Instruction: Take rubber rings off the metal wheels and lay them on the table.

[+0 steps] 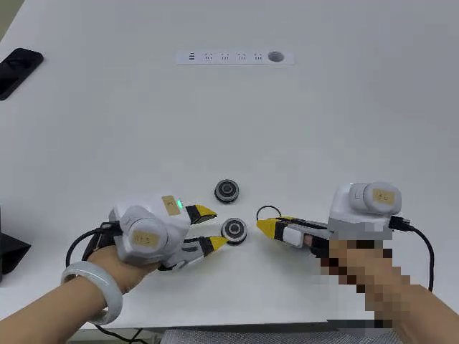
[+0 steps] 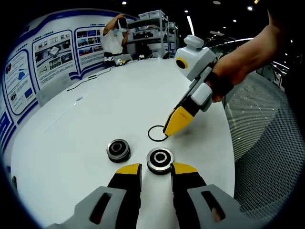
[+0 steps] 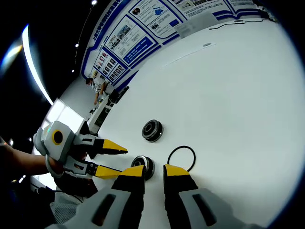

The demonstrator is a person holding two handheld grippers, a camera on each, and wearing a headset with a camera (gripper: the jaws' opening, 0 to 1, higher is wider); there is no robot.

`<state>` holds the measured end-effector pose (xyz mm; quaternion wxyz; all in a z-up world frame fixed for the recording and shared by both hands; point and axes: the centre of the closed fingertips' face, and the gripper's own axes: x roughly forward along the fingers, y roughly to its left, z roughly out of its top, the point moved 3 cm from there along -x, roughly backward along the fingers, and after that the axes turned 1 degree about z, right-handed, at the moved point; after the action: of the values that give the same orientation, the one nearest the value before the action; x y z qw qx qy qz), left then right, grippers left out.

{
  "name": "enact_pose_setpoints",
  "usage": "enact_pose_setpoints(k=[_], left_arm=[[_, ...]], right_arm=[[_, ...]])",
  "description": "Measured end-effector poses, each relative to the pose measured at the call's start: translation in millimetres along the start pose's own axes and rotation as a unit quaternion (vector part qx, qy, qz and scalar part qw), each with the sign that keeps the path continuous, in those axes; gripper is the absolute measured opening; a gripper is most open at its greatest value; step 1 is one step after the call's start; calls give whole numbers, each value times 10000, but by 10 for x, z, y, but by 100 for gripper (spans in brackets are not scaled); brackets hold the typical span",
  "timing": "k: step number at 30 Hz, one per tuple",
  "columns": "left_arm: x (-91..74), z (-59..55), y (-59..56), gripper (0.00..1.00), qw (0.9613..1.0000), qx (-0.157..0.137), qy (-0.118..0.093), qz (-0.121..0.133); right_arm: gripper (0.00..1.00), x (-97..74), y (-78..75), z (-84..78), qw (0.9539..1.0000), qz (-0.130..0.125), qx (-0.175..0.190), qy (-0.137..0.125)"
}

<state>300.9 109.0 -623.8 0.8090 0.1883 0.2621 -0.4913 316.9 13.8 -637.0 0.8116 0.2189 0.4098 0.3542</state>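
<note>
Rubber ring (image 1: 270, 206) partly hidden, right hand-held gripper (image 1: 265, 227) overlapping

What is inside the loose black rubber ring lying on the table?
Inside the rubber ring, bare white table shows. The right claw covers one side of it in the left gripper view.

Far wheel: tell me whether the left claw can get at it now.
Probably yes. The left claw is open at the near wheel, and the far wheel sits apart on bare table just beyond it. The right claw and loose ring lie off to the other side.
</note>
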Motion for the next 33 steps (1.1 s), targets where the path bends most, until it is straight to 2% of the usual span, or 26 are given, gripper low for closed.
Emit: enact_pose_setpoints(k=[11, 22, 33], left_arm=[[131, 78, -25, 19, 9998, 129, 79, -142], [188, 43, -54, 15, 9989, 253, 305, -254], [216, 42, -53, 13, 9987, 281, 300, -314]], right_arm=[[16, 58, 57, -34, 9999, 97, 43, 52], [16, 87, 74, -35, 9998, 163, 111, 57], [17, 171, 77, -72, 9993, 250, 269, 103]])
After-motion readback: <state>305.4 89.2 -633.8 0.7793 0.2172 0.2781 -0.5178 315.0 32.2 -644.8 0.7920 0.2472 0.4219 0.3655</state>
